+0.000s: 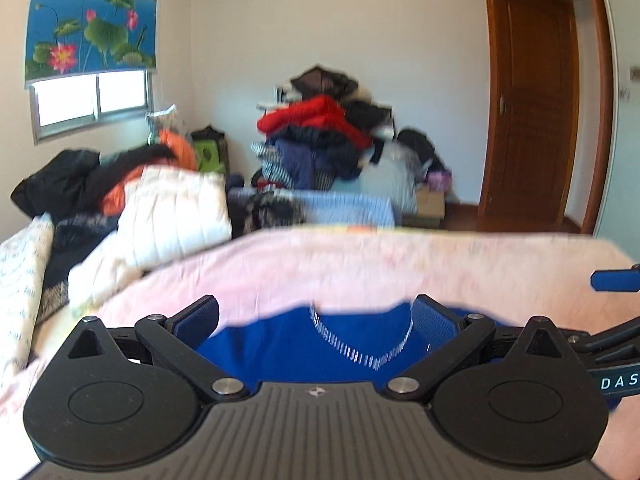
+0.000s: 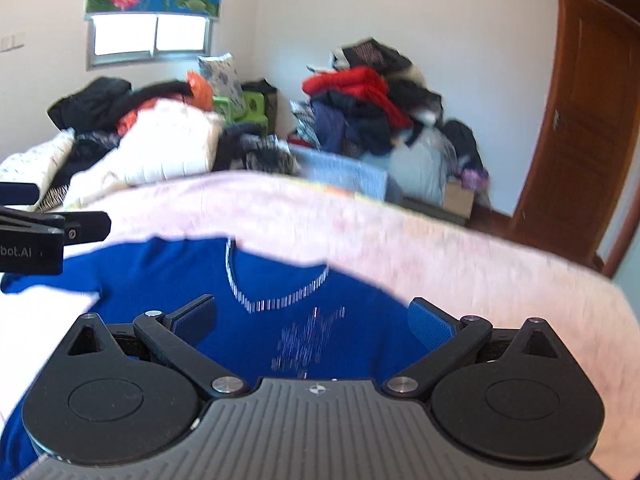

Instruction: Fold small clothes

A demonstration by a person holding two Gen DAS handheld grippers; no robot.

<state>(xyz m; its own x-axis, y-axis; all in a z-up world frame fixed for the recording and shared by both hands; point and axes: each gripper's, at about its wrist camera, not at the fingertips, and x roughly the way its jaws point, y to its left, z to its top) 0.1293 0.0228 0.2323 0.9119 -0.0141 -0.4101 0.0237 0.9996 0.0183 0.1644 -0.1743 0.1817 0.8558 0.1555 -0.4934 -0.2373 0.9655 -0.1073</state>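
Observation:
A small blue V-neck top (image 2: pixel 280 292) with a sparkly neckline and chest motif lies flat on a pink fuzzy blanket (image 2: pixel 400 232). It also shows in the left wrist view (image 1: pixel 280 344). My left gripper (image 1: pixel 316 320) is open and empty, jaws wide, hovering over the collar. My right gripper (image 2: pixel 312 318) is open and empty over the chest of the top. The left gripper's body shows at the left edge of the right wrist view (image 2: pixel 36 240). The right gripper's finger shows at the right edge of the left wrist view (image 1: pixel 616 280).
White quilted bedding (image 1: pixel 168 216) and dark clothes (image 1: pixel 60 180) lie at the bed's far left. A tall heap of clothes (image 1: pixel 328 136) stands against the back wall. A wooden door (image 1: pixel 532 108) is at the right. A window (image 1: pixel 92 96) is at the left.

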